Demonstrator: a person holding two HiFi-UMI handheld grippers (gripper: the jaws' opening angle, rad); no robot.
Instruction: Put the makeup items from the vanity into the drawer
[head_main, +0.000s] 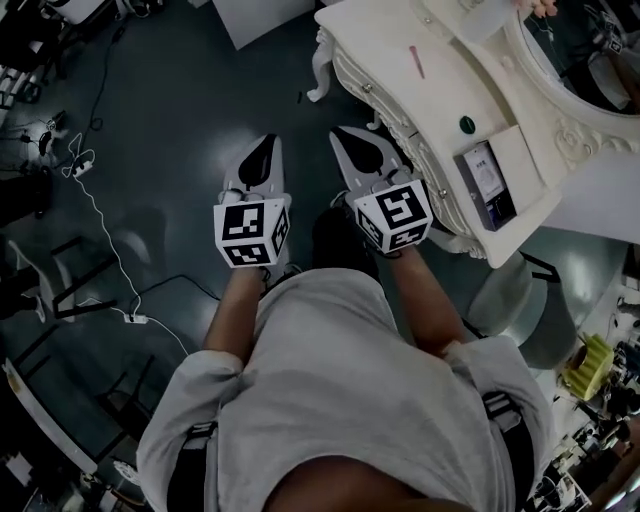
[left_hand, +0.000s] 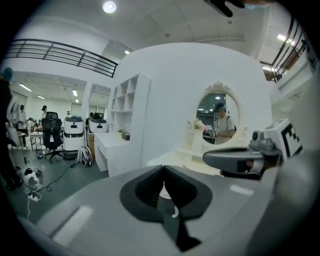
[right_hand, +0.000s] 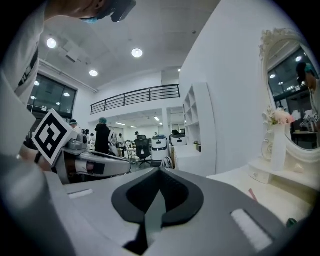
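We are holding the two grippers side by side above the dark floor (head_main: 170, 120). The left gripper (head_main: 266, 145) is showing its jaws pressed together at the tips with nothing between them. The jaws of the right gripper (head_main: 350, 140) are also closed and empty. The white vanity (head_main: 400, 40) is standing ahead of the right gripper and to its right, not touching it. A thin pink stick (head_main: 416, 62) is lying flat on the vanity top, ahead and to the right of the right gripper. Its long axis is running roughly in the direction this gripper points, and we cannot tell which end is the tip. A small round dark green item (head_main: 467, 125) is sitting nearer, directly to the right of the jaws. The open drawer (head_main: 525, 165) is lying further right, beside the gripper's marker cube (head_main: 397, 215). A dark flat box (head_main: 484, 185) is lying inside it, its long axis running along the drawer. Its pale label is too small to read. The cube is showing only black and white squares, no letters.
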